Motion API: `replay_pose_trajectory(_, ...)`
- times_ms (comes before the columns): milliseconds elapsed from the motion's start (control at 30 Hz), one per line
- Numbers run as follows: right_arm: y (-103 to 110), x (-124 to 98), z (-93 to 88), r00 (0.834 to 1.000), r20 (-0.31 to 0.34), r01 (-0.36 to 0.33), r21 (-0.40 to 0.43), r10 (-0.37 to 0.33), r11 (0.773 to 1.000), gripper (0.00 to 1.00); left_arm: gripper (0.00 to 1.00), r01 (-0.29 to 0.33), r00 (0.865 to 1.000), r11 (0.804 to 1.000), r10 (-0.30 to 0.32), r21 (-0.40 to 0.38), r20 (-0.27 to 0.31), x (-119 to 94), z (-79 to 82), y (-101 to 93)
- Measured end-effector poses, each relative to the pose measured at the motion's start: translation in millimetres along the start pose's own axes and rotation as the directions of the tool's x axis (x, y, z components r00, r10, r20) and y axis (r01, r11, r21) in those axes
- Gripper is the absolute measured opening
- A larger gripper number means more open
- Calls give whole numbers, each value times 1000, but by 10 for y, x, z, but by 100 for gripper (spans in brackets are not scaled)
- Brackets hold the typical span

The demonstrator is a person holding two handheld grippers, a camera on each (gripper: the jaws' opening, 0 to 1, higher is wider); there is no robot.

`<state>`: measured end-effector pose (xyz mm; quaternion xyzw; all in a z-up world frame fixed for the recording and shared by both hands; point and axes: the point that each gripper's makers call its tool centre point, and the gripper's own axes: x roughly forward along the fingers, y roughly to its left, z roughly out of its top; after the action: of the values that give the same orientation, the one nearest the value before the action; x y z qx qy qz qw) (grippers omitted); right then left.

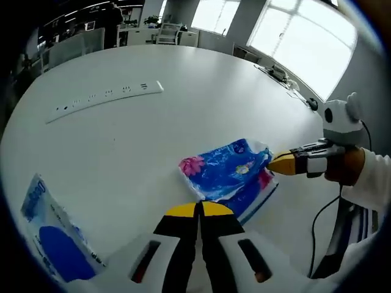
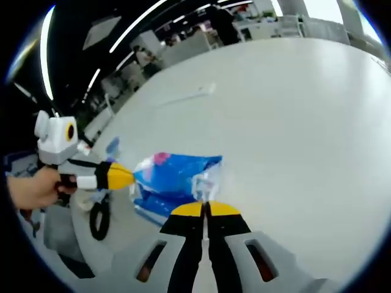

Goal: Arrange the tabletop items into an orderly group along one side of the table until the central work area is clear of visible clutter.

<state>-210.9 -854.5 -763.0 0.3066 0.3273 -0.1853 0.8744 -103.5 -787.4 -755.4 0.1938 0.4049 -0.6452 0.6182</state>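
In the left gripper view, the left gripper [image 1: 199, 210] sat nearest, its yellow-tipped jaws pressed together and clenched on the near edge of the blue floral tissue pack [image 1: 229, 172]. The pack lay on the white table [image 1: 183, 104], a little right of the middle, its plastic wrap crinkled and a pink flower printed at its left end. At the pack's right end the right gripper [image 1: 276, 163] came in from the right, held by a hand [image 1: 348, 166] in a white sleeve, its yellow tips closed on the wrap at that corner. A black cable [image 1: 317, 226] trailed down near that arm. To the near left lay a second pack [image 1: 52, 235], white and blue, well apart from the first. Farther off, a white power strip [image 1: 105, 101] lay across the left part of the table, and beyond the table's far edge stood windows [image 1: 305, 43] and office furniture.

In the right gripper view, the right gripper [image 2: 206, 210] also showed its jaws clenched, pinching clear wrap at the near edge of the blue pack [image 2: 174, 174]. The left gripper [image 2: 127, 177] entered from the left, gripped by a hand [image 2: 33, 188], its yellow tip touching the pack's left end. The power strip [image 2: 186, 96] lay far across the table [image 2: 293, 122].
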Motion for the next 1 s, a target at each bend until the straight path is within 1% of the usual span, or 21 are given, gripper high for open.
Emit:
replay_pose_trajectory(333, -3, 8, -19, 1000, -15, -1, 21, 1, 1000, 0, 0, -14, 1000, 1000, 14, 0, 2, 40, -37, 20)
replay_pose_trajectory(433, -5, 13, -20, 1000, -19, 0, 13, 0, 1000, 0, 0, -14, 1000, 1000, 14, 3, 3, 44, -38, 15)
replay_pose_trajectory(567, -5, 8, -18, 1000, -20, 13, 13, -13, 1000, 0, 3, -13, 1000, 1000, 13, 15, 6, 34, -20, -5)
replay_pose_trajectory(633, 18, -9, -13, 1000, -16, 19, -20, -20, 1000, 3, 9, -7, 1000, 999, 6, 35, 21, 2, 23, -36)
replay_pose_trajectory(667, 23, -19, -11, 1000, -15, 24, -35, -24, 999, 6, 17, -5, 1000, 999, 5, 36, 24, -12, 35, -50)
replay_pose_trajectory(733, 47, -52, -10, 999, -9, 32, -47, -33, 998, 16, 27, -12, 999, 999, 10, 41, 48, -57, 85, -51)
replay_pose_trajectory(767, 48, -80, 3, 999, 6, 43, -59, -43, 997, 21, 32, -14, 998, 999, 12, 39, 62, -84, 109, -51)
replay_pose_trajectory(833, 67, -127, 17, 999, 20, 46, -69, -45, 997, 30, 36, -8, 996, 1000, 6, 27, 84, -163, 150, -65)
replay_pose_trajectory(933, 138, -232, 82, 998, 61, 38, -79, -33, 996, 37, 49, -9, 992, 999, 4, 39, 130, -294, 207, -88)
replay_pose_trajectory(967, 190, -315, 135, 995, 96, 31, -82, -23, 996, 38, 55, -20, 988, 998, 12, 52, 151, -393, 212, -91)
replay_pose_trajectory(1000, 216, -359, 151, 994, 109, 28, -81, -19, 996, 40, 57, -24, 987, 998, 15, 55, 160, -444, 211, -93)
